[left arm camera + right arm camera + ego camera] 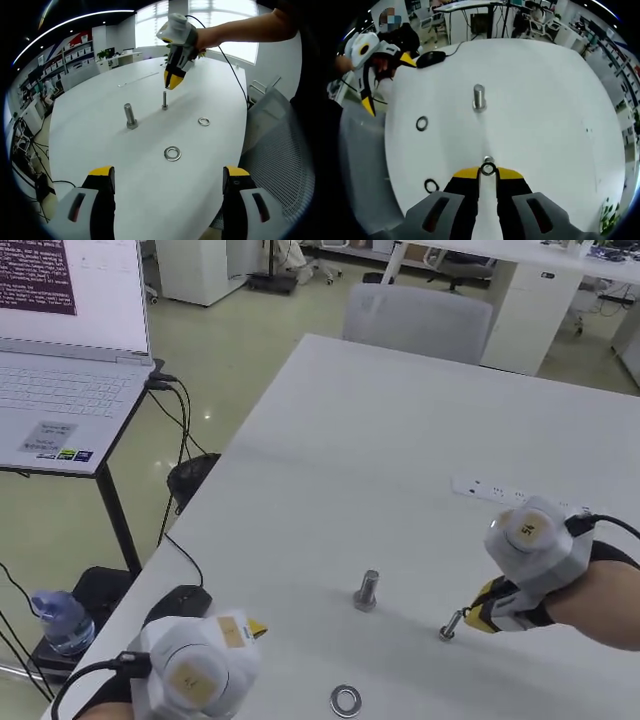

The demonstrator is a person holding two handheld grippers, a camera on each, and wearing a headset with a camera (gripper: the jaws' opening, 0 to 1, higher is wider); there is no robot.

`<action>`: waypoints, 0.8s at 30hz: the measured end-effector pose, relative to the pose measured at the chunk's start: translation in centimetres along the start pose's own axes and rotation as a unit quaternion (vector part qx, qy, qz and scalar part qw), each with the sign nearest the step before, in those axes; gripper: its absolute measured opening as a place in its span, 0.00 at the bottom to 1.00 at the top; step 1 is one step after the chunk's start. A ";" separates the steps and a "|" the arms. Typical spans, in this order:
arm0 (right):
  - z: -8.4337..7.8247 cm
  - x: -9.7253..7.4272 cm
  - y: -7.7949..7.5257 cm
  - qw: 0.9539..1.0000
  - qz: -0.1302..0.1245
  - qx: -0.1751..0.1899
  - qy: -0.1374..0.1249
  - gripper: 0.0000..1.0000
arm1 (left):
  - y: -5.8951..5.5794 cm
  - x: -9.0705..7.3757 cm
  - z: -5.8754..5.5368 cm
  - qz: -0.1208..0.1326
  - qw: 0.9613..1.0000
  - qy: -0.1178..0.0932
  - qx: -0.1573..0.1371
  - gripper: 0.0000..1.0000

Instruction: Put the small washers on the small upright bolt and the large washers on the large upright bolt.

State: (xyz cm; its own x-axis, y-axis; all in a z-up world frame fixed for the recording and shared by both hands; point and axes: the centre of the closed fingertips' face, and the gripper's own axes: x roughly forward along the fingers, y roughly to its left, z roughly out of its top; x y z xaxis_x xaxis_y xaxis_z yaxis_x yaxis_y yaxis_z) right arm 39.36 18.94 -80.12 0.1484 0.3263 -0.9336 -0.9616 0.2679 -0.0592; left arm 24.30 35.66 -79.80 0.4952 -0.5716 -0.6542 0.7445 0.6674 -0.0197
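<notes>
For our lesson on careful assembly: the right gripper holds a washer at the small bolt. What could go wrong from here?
1. The small washer is pinched at the very tips of the right gripper; it may slip before seating on the small bolt.
2. That slim bolt seems to stand free on its head; a nudge from the tips could topple it.

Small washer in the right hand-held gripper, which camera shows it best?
The right gripper view: the small washer shows as a clear ring between the tips of the right hand-held gripper, by the small bolt. The head view and left gripper view show that gripper at the bolt, but the washer is too small to make out.
</notes>
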 end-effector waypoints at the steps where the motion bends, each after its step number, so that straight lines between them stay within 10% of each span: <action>1: 0.1 0.1 -0.1 1.000 0.000 -0.002 0.000 0.13 | 0.0 0.0 0.0 0.000 1.000 0.000 0.000 0.89; 24: -0.4 2.2 -0.2 0.999 0.013 -0.019 0.028 0.13 | 0.0 0.1 -0.4 -0.002 1.000 0.002 -0.009 0.87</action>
State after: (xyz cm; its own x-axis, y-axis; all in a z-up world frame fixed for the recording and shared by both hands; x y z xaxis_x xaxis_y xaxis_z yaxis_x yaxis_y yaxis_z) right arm 39.79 19.26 -82.34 0.1108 0.2807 -0.9534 -0.9733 0.2247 -0.0470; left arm 24.16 35.74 -80.14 0.4907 -0.5724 -0.6570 0.7383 0.6736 -0.0354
